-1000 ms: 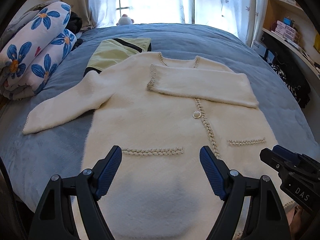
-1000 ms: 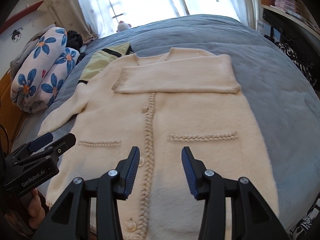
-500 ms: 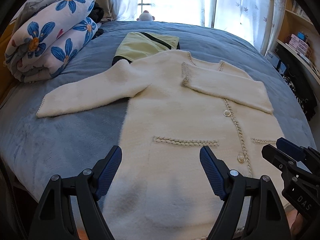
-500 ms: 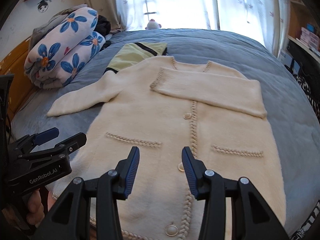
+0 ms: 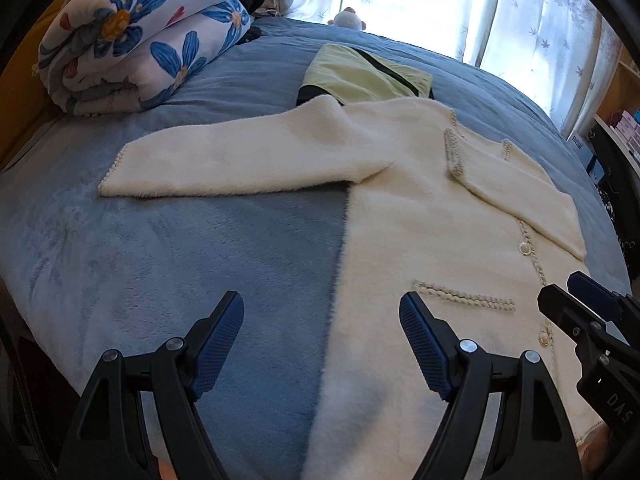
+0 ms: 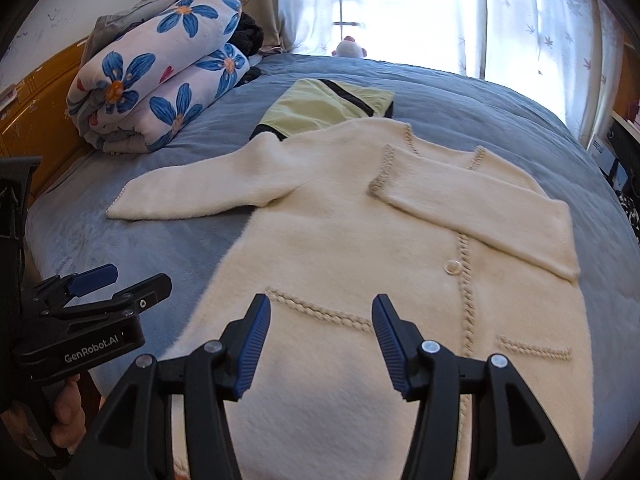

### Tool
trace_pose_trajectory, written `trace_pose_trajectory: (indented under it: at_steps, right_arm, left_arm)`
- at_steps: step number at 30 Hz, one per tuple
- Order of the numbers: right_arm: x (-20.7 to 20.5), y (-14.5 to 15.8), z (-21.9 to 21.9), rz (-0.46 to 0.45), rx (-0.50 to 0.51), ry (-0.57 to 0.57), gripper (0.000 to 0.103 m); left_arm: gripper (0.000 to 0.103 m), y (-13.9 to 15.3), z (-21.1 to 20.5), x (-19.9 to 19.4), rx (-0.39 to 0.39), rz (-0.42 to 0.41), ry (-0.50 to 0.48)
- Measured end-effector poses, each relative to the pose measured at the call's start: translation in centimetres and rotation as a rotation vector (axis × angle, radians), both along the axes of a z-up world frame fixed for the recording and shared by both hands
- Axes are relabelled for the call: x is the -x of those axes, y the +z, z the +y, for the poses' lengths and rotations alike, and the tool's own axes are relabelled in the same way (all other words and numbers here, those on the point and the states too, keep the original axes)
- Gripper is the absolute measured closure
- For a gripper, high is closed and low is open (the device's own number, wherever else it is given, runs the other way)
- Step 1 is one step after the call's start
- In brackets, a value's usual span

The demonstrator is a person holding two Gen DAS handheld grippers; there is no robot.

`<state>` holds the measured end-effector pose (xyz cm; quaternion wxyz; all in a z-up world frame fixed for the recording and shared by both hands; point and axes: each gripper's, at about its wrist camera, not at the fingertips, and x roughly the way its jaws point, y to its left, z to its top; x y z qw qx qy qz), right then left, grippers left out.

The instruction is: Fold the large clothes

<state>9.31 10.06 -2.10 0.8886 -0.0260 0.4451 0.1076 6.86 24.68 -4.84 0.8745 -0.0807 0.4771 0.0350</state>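
1. On the blue bed (image 5: 168,264), the cream cardigan (image 6: 360,248) lies flat, one sleeve (image 6: 472,204) folded across its chest, the other sleeve (image 5: 248,164) stretched out left.
2. Left gripper (image 5: 322,344) hangs wide and empty over the cardigan's left edge; a shallow pinch could snag only fuzz.
3. Right gripper (image 6: 320,344), jaws just opened to a middling gap and empty, could drag the hem crooked.
4. Pulling the outstretched sleeve may disturb the green garment (image 5: 360,76) at the far shoulder.

Blue-covered bed (image 5: 168,248) before bright curtained window (image 6: 400,4)
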Motion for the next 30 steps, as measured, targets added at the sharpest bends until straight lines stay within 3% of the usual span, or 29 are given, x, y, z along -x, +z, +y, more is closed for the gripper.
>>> trace_pose_trajectory:
  at_steps: [8,12,17,24,26,28,30]
  right_arm:
    - [-3.8,-3.0,4.9,0.034,-0.011,0.031,0.050]
    - [-6.0,-4.6,7.1,0.046,-0.012,0.032,0.050]
    - [-8.6,-6.6,8.8,0.068,-0.014,0.025,0.050]
    - [-11.1,-8.7,9.7,0.109,-0.042,0.008,0.050]
    - [-11.4,-9.2,9.5,0.122,-0.050,0.002,0.050]
    - [-11.6,-9.6,9.2,0.134,-0.057,-0.006,0.050]
    - [-11.8,-9.8,8.5,0.148,-0.068,-0.019,0.050]
  left_arm:
    - [0.024,-4.8,7.8,-3.4,0.127,0.054,0.053]
    - [0.024,-8.1,12.7,-5.8,0.234,0.084,0.092]
    - [0.024,-10.1,17.7,-8.7,0.375,0.043,0.085]
    - [0.025,-11.6,22.4,-13.1,0.443,0.016,0.124]
    - [0.036,-12.0,23.4,-14.1,0.462,0.007,0.154]
    - [0.067,-12.3,24.0,-14.7,0.444,0.010,0.191]
    - [0.084,-12.3,24.1,-14.9,0.433,0.009,0.225]
